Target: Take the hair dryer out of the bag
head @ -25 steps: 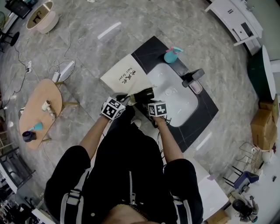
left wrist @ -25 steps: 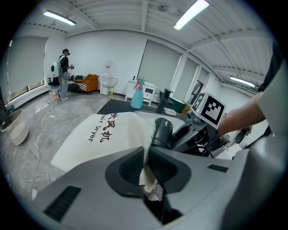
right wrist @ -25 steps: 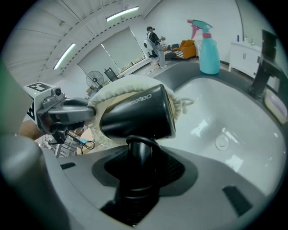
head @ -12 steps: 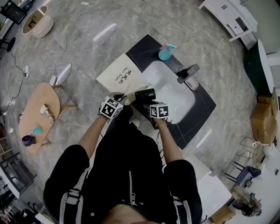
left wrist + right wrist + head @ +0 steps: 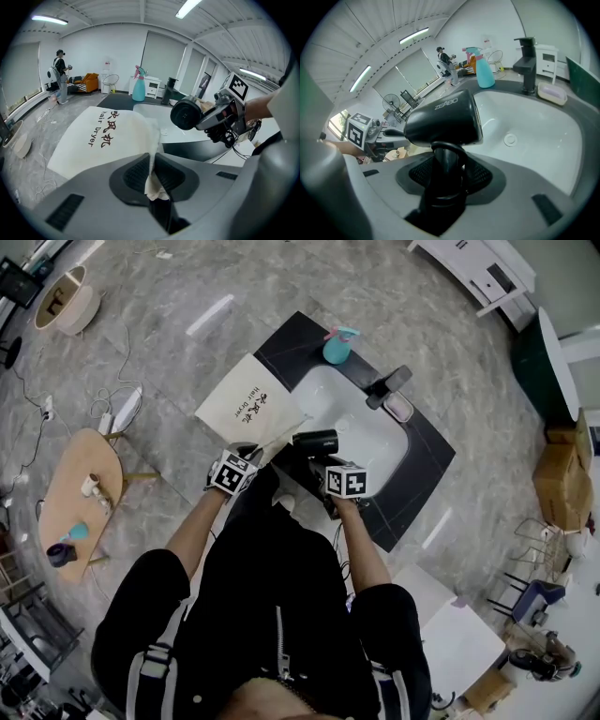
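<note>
A black hair dryer point(image 5: 315, 442) is out of the bag and held above the white sink basin point(image 5: 380, 432); my right gripper point(image 5: 330, 470) is shut on its handle point(image 5: 443, 173), its barrel point(image 5: 443, 122) lying across the view. The cream fabric bag point(image 5: 248, 407) with dark lettering lies flat on the counter to the left. My left gripper point(image 5: 251, 457) is shut on the bag's edge point(image 5: 152, 159), the cloth pinched between its pads. In the left gripper view the hair dryer point(image 5: 187, 112) hangs to the right of the bag point(image 5: 101, 140).
A teal spray bottle point(image 5: 337, 345) stands at the back of the dark counter point(image 5: 427, 460). A black faucet point(image 5: 386, 385) and a pink soap dish point(image 5: 399, 408) sit at the basin's rim. A small wooden table point(image 5: 70, 488) stands to the left on the marble floor.
The right gripper has carried the hair dryer to the right, away from the bag's mouth and over the basin. The left gripper has stayed shut on the bag's edge and sunk slightly.
</note>
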`<state>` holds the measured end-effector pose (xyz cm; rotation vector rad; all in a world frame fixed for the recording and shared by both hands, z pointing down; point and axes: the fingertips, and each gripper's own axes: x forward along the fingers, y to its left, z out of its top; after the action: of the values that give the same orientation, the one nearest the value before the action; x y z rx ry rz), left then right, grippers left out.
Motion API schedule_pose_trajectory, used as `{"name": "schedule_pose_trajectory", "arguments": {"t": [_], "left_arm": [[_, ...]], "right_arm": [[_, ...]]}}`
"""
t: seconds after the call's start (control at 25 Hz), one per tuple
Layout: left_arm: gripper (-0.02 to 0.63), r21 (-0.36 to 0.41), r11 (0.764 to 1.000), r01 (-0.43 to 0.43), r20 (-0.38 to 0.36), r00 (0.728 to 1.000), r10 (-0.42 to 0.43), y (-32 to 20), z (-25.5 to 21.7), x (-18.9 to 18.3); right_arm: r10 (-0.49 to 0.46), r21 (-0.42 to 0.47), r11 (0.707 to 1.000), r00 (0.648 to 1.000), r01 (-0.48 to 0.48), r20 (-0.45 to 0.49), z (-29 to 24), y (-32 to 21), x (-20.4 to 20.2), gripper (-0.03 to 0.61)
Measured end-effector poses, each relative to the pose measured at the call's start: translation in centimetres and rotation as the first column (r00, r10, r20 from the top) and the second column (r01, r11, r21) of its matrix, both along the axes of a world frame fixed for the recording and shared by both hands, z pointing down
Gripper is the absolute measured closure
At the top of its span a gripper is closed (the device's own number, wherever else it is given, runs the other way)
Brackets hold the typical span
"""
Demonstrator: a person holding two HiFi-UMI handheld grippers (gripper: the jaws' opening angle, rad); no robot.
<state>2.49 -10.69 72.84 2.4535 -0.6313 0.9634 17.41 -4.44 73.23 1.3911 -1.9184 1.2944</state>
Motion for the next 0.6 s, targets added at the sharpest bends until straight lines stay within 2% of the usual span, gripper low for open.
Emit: {"name": "schedule_pose_trajectory", "arguments": {"t": [0.6], "left_arm": [[0.561, -0.038, 0.999, -0.023, 0.06, 0.998, 0.025, 1.2, 3.9, 0.5]], "right_arm": [[0.123, 0.07, 0.99, 0.991, -0.126, 0.048, -1.8, 2.2, 3.0, 0.383]]}}
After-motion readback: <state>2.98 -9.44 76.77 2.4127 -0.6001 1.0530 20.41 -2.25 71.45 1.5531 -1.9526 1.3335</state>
